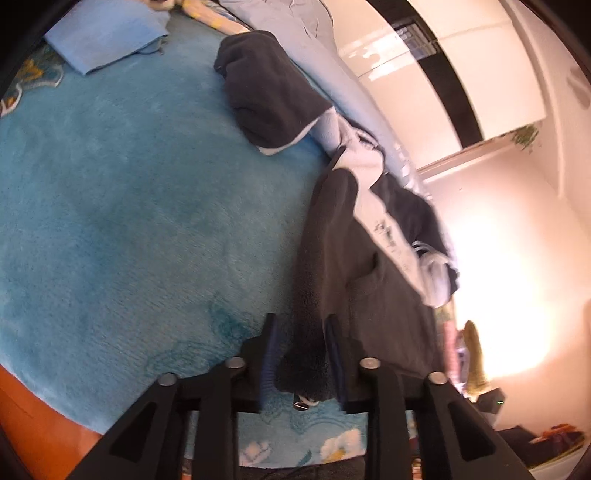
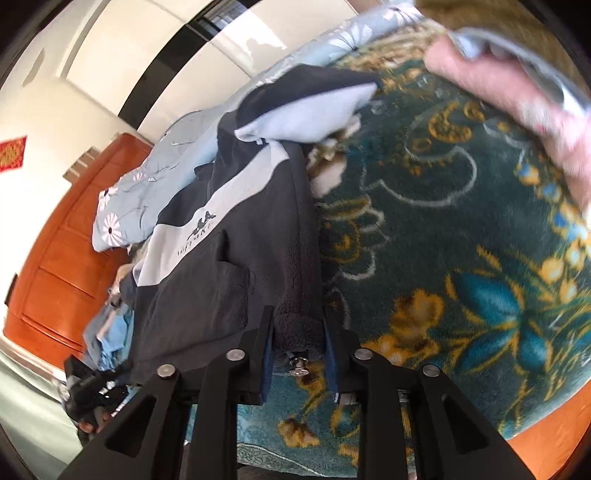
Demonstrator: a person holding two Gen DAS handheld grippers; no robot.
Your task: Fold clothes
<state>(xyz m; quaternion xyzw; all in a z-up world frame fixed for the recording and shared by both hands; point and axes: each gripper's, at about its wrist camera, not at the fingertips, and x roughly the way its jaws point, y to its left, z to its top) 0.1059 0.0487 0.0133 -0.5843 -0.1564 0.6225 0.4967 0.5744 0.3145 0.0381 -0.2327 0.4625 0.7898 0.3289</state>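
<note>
A teal plush blanket [image 1: 129,206] is spread over the bed and fills most of the left wrist view; in the right wrist view the same cover is seen patterned with gold and blue flowers [image 2: 461,258]. Pale walls and white cabinet panels split by a dark band [image 1: 454,92] are seen beyond the bed, and an orange-brown wooden panel [image 2: 55,266] with a red hanging [image 2: 13,153] on the wall above it is seen in the right wrist view. A light blue floral quilt [image 2: 147,184] is bunched along the far edge of the bed. A folded blue cloth [image 1: 107,35] is laid near the blanket's far corner.

The dark grey fleece jacket [image 1: 369,266] with pale grey panels is stretched across the blanket, one sleeve [image 1: 269,96] lying further off. Its hem is clenched at one corner by the left gripper [image 1: 301,347] and at the other by the right gripper [image 2: 297,332], thick fleece being pinched between each pair of fingers.
</note>
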